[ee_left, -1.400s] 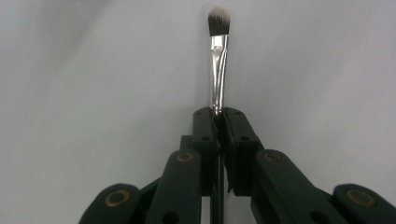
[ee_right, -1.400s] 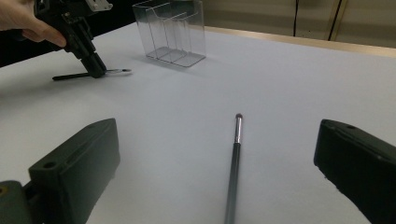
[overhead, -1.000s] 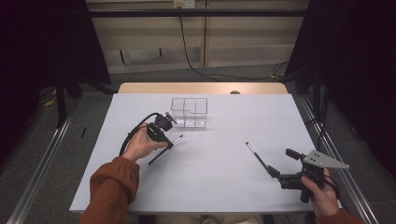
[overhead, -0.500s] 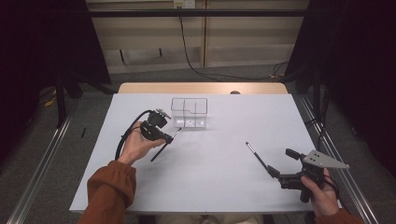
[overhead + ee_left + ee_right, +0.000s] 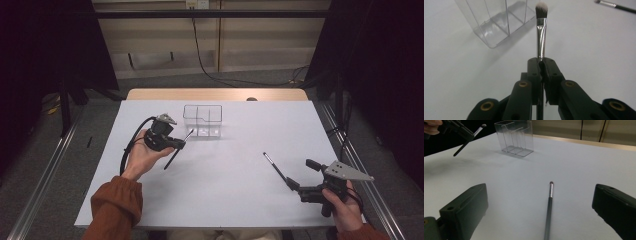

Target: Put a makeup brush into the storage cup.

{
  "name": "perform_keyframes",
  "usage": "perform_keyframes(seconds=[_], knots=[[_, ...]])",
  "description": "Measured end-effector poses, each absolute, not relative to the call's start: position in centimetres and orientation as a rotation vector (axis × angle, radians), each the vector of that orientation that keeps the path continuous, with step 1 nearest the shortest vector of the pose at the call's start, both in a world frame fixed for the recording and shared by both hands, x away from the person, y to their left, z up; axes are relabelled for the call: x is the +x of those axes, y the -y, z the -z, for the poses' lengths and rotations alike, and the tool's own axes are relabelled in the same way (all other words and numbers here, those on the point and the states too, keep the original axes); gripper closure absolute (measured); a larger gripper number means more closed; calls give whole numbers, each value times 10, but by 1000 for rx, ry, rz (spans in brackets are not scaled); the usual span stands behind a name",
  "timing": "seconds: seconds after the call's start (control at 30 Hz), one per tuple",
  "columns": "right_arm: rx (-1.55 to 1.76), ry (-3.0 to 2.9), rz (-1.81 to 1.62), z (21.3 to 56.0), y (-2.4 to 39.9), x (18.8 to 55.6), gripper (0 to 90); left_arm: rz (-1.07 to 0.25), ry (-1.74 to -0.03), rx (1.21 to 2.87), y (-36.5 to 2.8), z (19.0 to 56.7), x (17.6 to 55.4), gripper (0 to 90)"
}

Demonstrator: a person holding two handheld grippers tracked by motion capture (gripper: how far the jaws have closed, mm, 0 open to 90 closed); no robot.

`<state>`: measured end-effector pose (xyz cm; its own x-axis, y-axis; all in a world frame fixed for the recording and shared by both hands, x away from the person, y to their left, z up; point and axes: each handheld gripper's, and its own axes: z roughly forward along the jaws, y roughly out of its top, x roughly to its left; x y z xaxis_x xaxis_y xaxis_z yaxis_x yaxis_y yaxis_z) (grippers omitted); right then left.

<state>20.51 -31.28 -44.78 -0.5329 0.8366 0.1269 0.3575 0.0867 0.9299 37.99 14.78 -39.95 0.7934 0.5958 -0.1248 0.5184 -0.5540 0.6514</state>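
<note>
The right gripper (image 5: pixel 295 186) is sitting low near the person, with its 2 jaws standing wide apart and holding nothing. A thin black brush (image 5: pixel 549 205) is lying flat on the white table (image 5: pixel 240 200), its handle end between those jaws and its tip pointing away from them. Farther off, the left gripper (image 5: pixel 176 144) is pinching a second brush (image 5: pixel 541 37) tight, above the table. Its fluffy tip is sticking out past the fingers. The clear box (image 5: pixel 202 120) with 3 slots is standing just beyond that tip, not touching it.
</note>
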Motion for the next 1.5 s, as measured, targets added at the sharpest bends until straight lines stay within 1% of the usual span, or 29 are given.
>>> perform_keyframes(seconds=[0.37, 0.7, 0.73, 0.97, 1.1, 1.5], knots=[[1174, -1930, -1446, 448, 313, 205, 0, -151, -809, 2157, -155, 397, 372, 843], [1175, -1927, -1450, 448, 313, 205, 0, -222, -773, 2060, -159, 394, 368, 843], [1173, -1927, -1450, 448, 313, 206, 0, -208, -779, 2038, -159, 393, 368, 843], [1174, -1927, -1450, 448, 313, 206, 0, -237, -766, 1952, -162, 389, 367, 843], [1175, -1924, -1452, 448, 313, 206, 0, -227, -737, 1917, -162, 387, 367, 843], [1169, -1915, -1457, 447, 313, 205, 0, -283, -720, 1824, -163, 384, 369, 843]])
